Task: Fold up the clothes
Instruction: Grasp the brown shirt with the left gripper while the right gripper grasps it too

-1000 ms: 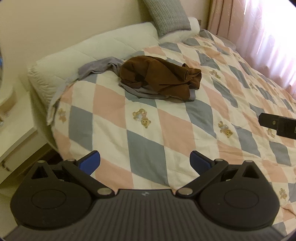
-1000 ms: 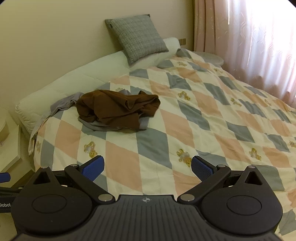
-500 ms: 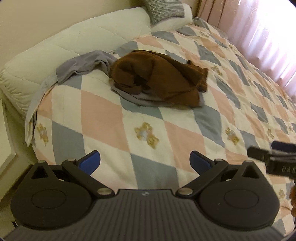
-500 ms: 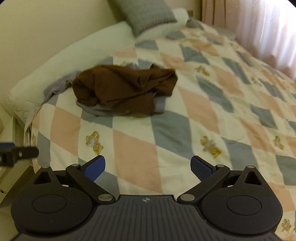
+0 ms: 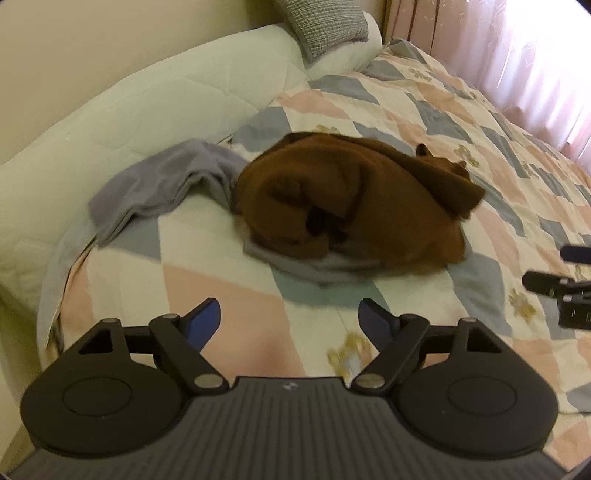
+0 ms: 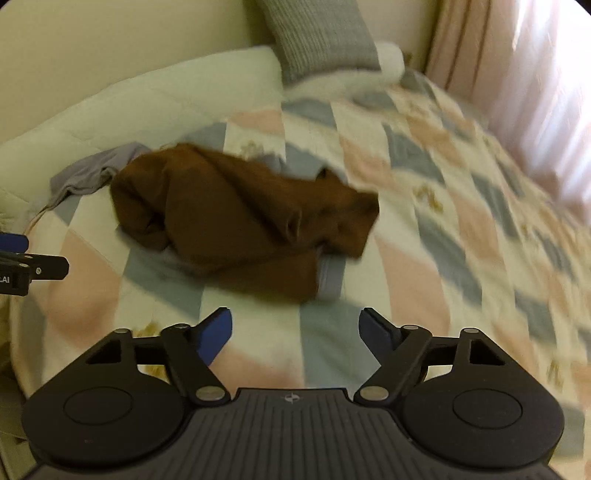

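I have both sets of jaws standing wide and empty, left gripper (image 5: 289, 320) and right gripper (image 6: 295, 328) low over the near bed (image 5: 207, 291). The brown garment (image 5: 354, 199) lies crumpled atop a grey garment (image 5: 166, 181), farther in. I judge this the approach; next needs an edge to pinch.

Bed covered by a quilt (image 5: 424, 110) in a diamond patchwork of pink, grey-blue and cream, with small bear motifs (image 5: 521, 302) printed on some patches. A long cream quilted bolster (image 5: 147, 99) runs along the head of the bed against a plain cream wall (image 6: 129, 37). A grey checked cushion (image 5: 325, 26) leans upright at the far end of the bolster. Pink curtains (image 5: 517, 55) hang along the far side, backlit.
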